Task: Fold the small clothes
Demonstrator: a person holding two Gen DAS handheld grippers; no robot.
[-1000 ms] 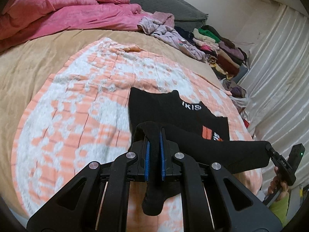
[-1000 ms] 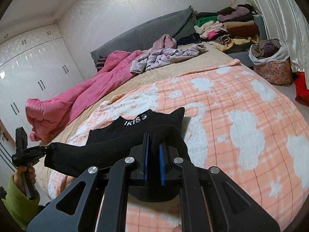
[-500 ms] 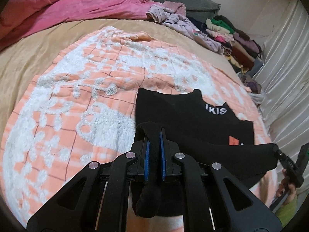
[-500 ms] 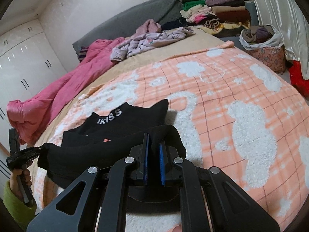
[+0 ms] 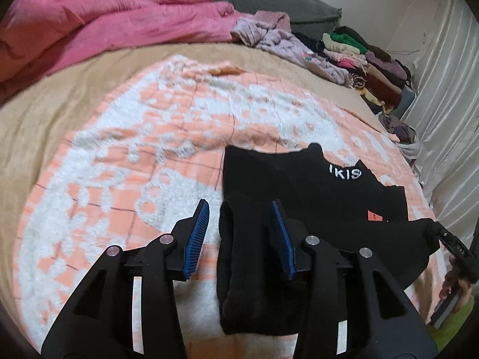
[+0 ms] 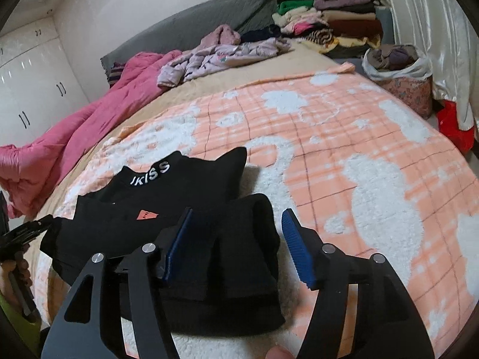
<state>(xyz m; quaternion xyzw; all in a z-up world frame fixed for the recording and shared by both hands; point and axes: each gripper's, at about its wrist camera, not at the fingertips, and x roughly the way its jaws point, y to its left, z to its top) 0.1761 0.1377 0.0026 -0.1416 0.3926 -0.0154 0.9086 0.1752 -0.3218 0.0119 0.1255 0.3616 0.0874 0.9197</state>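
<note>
A small black garment with white lettering at the collar and an orange patch lies on the orange and white blanket; its lower part is folded up over the body. It also shows in the right wrist view. My left gripper is open, its blue pads on either side of the fold's left corner. My right gripper is open, its pads astride the fold's right corner. The cloth rests loose between both pairs of jaws.
A pink duvet and a lilac garment lie at the far side of the bed. Folded clothes are stacked at the far corner. A bag of clothes stands by the white curtain. White wardrobes are at left.
Both grippers were shut on the folded edge of the black garment and have now opened, letting the cloth go. The fold has come down onto the garment's body.
</note>
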